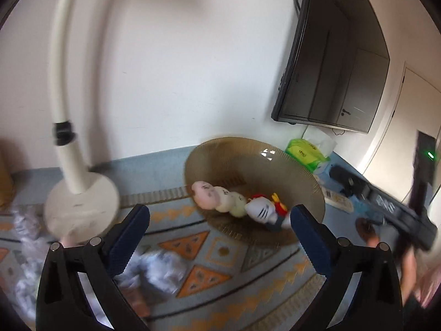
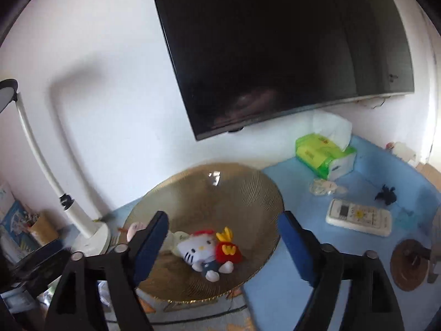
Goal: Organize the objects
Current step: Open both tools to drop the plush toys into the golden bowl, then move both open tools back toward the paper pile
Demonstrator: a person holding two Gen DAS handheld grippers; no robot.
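Hello Kitty plush [image 2: 199, 251] lay in the ribbed amber glass bowl [image 2: 248, 193], long axis diagonal, head toward the desk lamp [image 2: 82, 229]. Both the left gripper [image 1: 217, 226] and right gripper [image 2: 223, 237] stood apart, empty, above a patterned tablecloth [image 1: 220, 251] by a white wall with a TV [image 2: 275, 55].

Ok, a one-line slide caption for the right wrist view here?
Right gripper open above a ribbed amber bowl holding plush toys, beneath a wall-mounted TV.

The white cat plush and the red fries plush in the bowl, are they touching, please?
Touching. The right wrist view shows the red fries plush pressed against the white cat plush in the bowl, with no gap between them.
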